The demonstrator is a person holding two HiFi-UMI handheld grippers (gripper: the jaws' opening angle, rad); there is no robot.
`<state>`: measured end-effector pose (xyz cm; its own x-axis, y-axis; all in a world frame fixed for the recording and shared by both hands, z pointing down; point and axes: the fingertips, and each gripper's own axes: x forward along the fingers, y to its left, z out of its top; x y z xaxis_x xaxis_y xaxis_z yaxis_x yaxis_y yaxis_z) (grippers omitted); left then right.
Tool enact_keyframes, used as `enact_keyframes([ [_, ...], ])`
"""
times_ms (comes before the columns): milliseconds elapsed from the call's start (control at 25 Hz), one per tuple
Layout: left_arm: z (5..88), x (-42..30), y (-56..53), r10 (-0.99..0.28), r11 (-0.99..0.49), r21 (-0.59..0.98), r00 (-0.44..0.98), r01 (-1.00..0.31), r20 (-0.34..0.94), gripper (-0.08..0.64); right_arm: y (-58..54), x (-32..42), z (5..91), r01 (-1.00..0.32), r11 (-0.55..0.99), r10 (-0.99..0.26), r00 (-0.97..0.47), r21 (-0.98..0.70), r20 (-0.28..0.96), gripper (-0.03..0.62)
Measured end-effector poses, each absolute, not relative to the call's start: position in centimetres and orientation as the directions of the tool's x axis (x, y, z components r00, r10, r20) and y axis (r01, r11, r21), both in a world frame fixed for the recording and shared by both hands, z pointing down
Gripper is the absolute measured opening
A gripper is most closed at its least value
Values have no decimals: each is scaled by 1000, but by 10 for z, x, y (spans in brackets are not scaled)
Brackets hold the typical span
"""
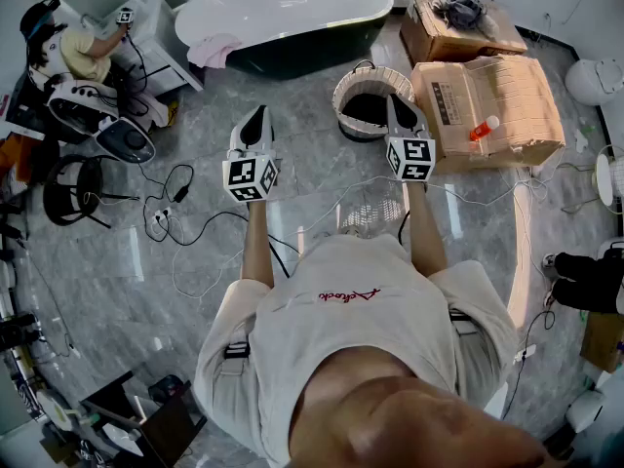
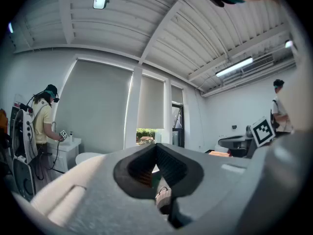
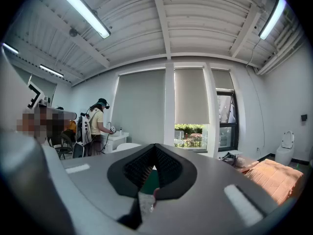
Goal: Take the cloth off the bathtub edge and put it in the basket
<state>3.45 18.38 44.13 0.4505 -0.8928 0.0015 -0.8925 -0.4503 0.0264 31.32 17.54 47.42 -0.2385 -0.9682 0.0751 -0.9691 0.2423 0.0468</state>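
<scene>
While the cloth (image 1: pixel 213 49) drapes the bathtub (image 1: pixel 292 6), red shirt script (image 1: pixel 347 295) is illegible.

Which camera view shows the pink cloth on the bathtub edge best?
The head view: the pink cloth lies in plain sight over the rim at the left end of the bathtub. The left gripper view and the right gripper view show no cloth: grey housing fills the low part of each picture.

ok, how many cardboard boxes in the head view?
2. One box right of the basket, bottle on it; other box beyond it, by the bathtub. More may be hidden.
</scene>
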Motion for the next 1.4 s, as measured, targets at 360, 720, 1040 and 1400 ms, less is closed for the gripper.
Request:
enact_keyframes([
  [360,445,40,180,-890,-456,32,456,-890,8,0,175,320,475,-969,246,-967,-244,20,73,6],
  [720,445,42,185,-904,-428,32,428,-903,5,0,171,312,475,-953,300,-952,-297,35,71,6],
  [1040,436,-33,226,-974,-224,21,225,-974,3,0,156,211,468,-846,532,-846,-530,37,65,6],
  [1400,434,-156,315,-996,93,19,-93,-995,16,0,184,34,464,-589,807,-590,-804,40,69,6],
])
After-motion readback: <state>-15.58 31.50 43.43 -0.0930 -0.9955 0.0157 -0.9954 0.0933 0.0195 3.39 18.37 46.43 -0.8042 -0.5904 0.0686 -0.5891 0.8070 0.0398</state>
